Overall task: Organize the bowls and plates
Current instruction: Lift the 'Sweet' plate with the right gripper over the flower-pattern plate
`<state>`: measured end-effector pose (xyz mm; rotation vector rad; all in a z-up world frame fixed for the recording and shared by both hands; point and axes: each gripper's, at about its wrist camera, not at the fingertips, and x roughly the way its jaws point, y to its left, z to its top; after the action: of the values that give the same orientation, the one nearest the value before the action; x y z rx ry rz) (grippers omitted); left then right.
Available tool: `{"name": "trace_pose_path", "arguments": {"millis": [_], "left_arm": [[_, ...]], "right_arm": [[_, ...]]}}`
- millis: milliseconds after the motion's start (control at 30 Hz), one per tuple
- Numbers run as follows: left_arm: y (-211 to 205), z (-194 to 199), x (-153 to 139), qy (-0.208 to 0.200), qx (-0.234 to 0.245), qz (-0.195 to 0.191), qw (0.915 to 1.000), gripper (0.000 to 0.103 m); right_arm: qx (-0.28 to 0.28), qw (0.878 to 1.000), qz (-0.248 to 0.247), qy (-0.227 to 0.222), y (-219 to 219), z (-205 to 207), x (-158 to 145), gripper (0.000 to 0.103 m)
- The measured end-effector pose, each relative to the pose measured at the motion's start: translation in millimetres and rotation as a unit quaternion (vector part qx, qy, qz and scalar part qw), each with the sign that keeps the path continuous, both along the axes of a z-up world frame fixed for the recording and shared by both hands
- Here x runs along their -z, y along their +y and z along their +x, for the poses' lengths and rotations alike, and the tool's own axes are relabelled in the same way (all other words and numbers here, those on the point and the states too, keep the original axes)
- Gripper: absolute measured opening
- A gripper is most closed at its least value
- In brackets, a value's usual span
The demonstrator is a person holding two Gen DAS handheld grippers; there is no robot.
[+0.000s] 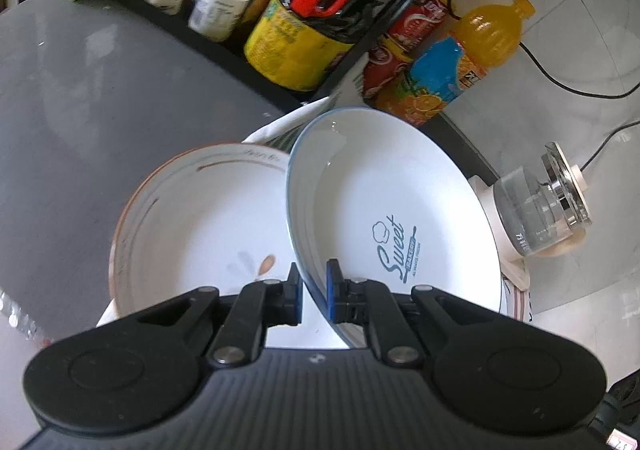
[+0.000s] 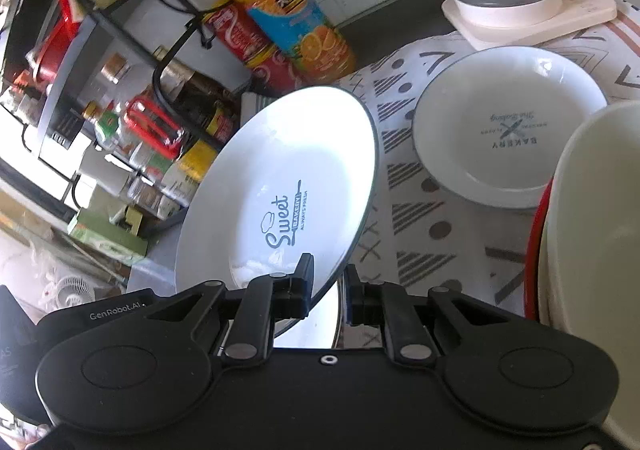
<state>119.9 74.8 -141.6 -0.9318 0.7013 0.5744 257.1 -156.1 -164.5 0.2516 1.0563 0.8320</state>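
Grip check, left gripper (image 1: 314, 296) fingers clenched on rim of tilted Sweet plate (image 1: 394, 209) above brown-rimmed plate (image 1: 200, 221), right gripper (image 2: 328, 292) fingers pinched rim of other Sweet plate (image 2: 288, 177), tilted, Bakery plate (image 2: 508, 125) flat on bench cloth (image 2: 420, 234) nearby.

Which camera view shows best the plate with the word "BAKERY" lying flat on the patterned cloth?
The right wrist view: the BAKERY plate lies whole and unobstructed on the patterned cloth, print readable though upside down. The left wrist view does not show it; there, only other plates appear.
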Motion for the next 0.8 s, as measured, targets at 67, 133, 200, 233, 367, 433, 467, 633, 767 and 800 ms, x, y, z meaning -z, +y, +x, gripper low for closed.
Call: {"name": "trace_pose_path", "arguments": {"millis": [67, 133, 200, 233, 367, 433, 467, 633, 767, 800], "left_arm": [[-2, -7, 1, 0.002, -0.006, -0.001, 1.0000, 0.009], [-4, -14, 3, 0.003, -0.012, -0.002, 0.9999, 0.009], [-6, -21, 6, 0.003, -0.018, -0.004, 0.9998, 0.009], [-6, -24, 7, 0.003, -0.020, -0.005, 0.9998, 0.009], [-8, -35, 13, 0.008, -0.031, -0.012, 0.9994, 0.009], [-10, -38, 16, 0.012, -0.034, -0.014, 0.9993, 0.009], [-11, -40, 17, 0.013, -0.035, -0.014, 0.9992, 0.009], [-15, -43, 21, 0.018, -0.039, -0.019, 0.9989, 0.009], [-14, -44, 21, 0.022, -0.041, -0.020, 0.9987, 0.009], [-14, -43, 22, 0.024, -0.042, -0.020, 0.9986, 0.009]], "right_arm": [[-0.007, 1.000, -0.001, 0.001, 0, -4, 1, 0.014], [-0.014, 1.000, -0.003, 0.001, 0, -8, 2, 0.014], [-0.021, 1.000, -0.004, -0.001, 1, -12, 3, 0.014], [-0.025, 1.000, -0.006, -0.002, 1, -14, 4, 0.014], [-0.037, 0.999, -0.013, -0.001, 3, -20, 7, 0.014], [-0.041, 0.999, -0.016, 0.001, 3, -23, 9, 0.014], [-0.043, 0.999, -0.017, 0.001, 3, -23, 10, 0.014], [-0.049, 0.999, -0.023, 0.004, 0, -26, 13, 0.014], [-0.054, 0.998, -0.027, 0.001, 1, -26, 13, 0.014], [-0.056, 0.998, -0.029, 0.001, 2, -26, 13, 0.014]]}}
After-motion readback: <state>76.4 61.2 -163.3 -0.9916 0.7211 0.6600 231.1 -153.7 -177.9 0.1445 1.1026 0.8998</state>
